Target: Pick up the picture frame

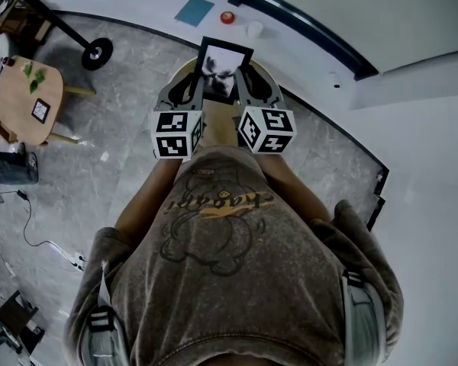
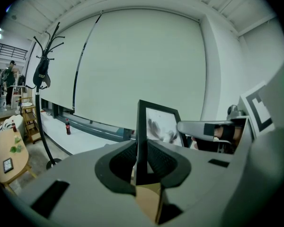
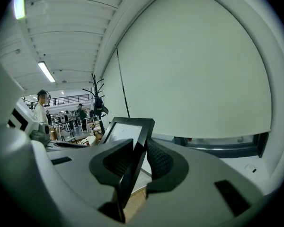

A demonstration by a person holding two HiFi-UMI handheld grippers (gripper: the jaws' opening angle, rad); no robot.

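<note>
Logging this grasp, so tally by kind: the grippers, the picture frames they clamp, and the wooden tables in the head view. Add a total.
Grippers: 2, left gripper and right gripper.
Picture frames: 1, the black picture frame.
Wooden tables: 2, round table below the frame, side table at left.
Total: 5.

From the head view, my left gripper (image 1: 191, 88) and right gripper (image 1: 249, 87) cover the picture frame (image 1: 227, 61) along its sides and bottom. With my body, they hide most of the tan tabletop (image 1: 220, 128) below. Its photo is too blurred to make out. At left centre, the dark square item (image 1: 40, 110) on the wooden table (image 1: 19, 97) is too small to identify.
</note>
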